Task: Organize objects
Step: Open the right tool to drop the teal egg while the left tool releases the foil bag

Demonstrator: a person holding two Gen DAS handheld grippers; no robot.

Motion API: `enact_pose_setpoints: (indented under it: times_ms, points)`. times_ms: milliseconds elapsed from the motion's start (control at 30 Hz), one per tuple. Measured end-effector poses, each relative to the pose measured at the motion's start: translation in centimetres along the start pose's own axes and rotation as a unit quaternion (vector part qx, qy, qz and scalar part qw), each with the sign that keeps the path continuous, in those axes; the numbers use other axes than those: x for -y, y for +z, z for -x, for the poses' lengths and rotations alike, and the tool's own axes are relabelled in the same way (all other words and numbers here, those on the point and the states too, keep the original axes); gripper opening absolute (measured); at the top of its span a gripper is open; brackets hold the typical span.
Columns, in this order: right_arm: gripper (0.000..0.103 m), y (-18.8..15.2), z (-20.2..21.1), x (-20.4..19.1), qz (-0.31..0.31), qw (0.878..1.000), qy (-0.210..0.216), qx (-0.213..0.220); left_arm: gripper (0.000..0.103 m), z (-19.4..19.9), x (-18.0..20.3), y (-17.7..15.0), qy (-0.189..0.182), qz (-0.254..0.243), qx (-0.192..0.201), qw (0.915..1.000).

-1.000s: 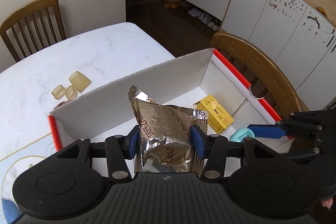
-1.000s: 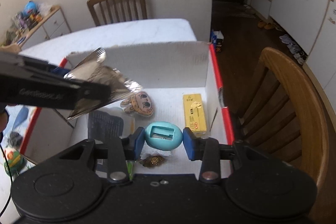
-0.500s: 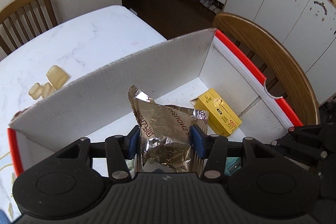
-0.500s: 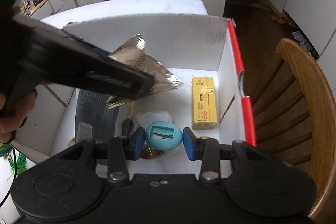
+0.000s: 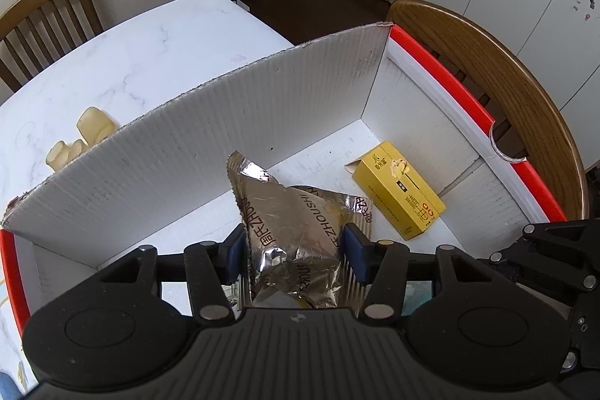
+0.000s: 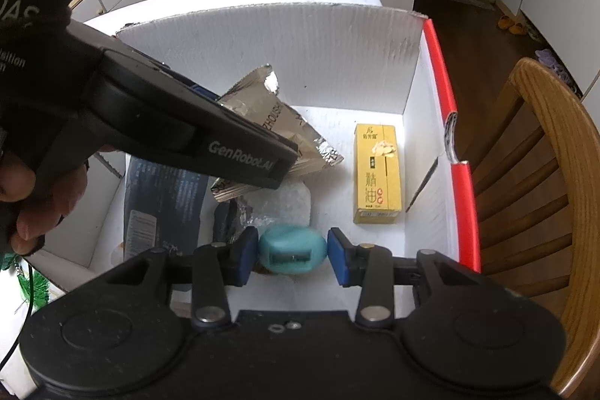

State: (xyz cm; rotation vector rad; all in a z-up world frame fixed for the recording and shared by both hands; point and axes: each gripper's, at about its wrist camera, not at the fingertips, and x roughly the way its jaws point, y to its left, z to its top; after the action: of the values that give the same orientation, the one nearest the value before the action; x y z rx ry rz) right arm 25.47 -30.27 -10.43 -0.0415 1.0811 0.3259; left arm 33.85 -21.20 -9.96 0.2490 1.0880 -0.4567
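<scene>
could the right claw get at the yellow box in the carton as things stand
Probably not yet: the right claw is shut on the teal object. The yellow box lies uncovered just beyond it, so the path looks free.

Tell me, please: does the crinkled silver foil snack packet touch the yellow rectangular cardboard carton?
Cannot tell. In the left wrist view the silver foil packet corner overlaps the yellow carton; the right wrist view suggests a gap, not plainly.
</scene>
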Motion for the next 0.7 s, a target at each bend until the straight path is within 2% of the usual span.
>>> enact_pose_setpoints:
  times_ms: [67, 367, 567, 700]
  points:
    - [0.044, 0.0, 0.1, -0.1, 0.0, 1.0, 0.004, 0.002, 0.062, 0.2, 0.1, 0.0, 0.001, 0.0, 0.006, 1.0]
    - [0.051, 0.4, 1.4, -0.4, 0.003, 1.0, 0.006, 0.014, 0.063, 2.1, -0.2, -0.5, -0.002, 0.009, 0.025, 0.9996]
    - [0.063, 0.7, 2.9, -0.7, 0.011, 0.999, 0.01, 0.035, 0.063, 3.9, -0.6, -0.9, -0.006, 0.019, 0.044, 0.9988]
    - [0.065, 0.8, 4.0, -0.9, 0.011, 0.999, 0.015, 0.045, 0.068, 5.5, -0.8, -1.2, -0.011, 0.021, 0.058, 0.9981]
